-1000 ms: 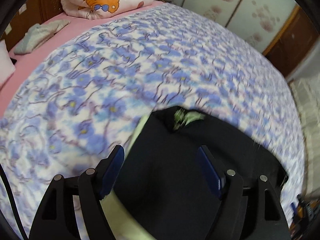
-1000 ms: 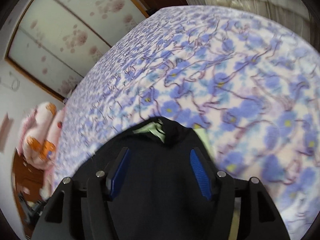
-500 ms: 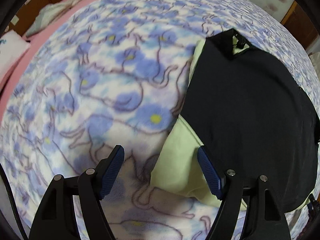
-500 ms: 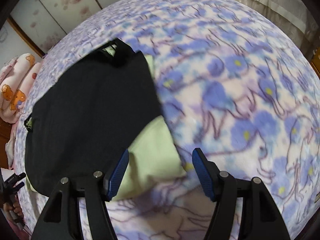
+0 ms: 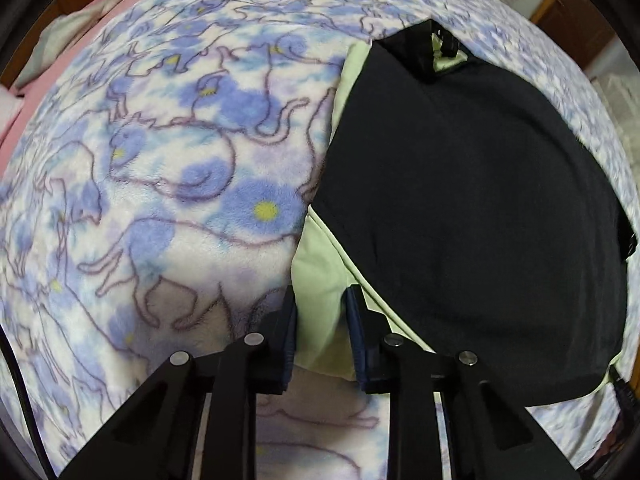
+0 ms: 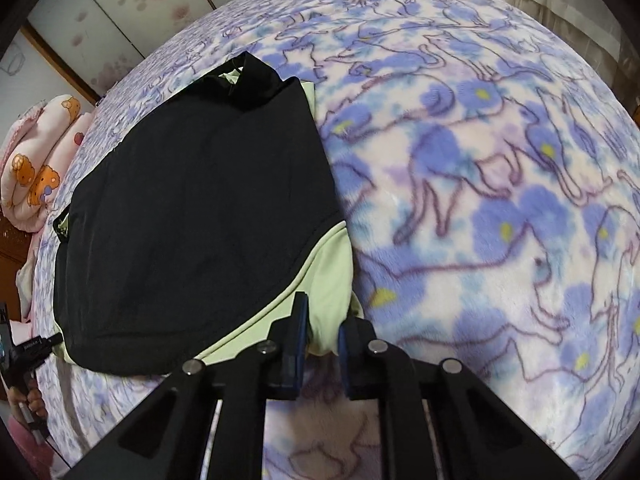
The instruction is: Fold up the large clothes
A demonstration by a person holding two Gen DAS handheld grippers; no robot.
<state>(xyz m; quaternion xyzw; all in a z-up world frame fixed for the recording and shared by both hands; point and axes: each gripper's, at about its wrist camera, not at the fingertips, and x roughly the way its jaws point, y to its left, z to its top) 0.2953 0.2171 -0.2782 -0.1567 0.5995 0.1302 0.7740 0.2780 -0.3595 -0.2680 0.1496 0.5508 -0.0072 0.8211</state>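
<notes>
Pinching green corners: my left claw (image 5: pixel 322 320) and right claw (image 6: pixel 322 322) both clamped on garment (image 5: pixel 472 208); garment's length runs straight ahead of both claws.

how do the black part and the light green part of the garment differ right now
The black part lies flat and broad, untouched. The light green part shows only as narrow edges and corners, pinched by the left gripper and the right gripper. Both rest on the floral blanket.
</notes>
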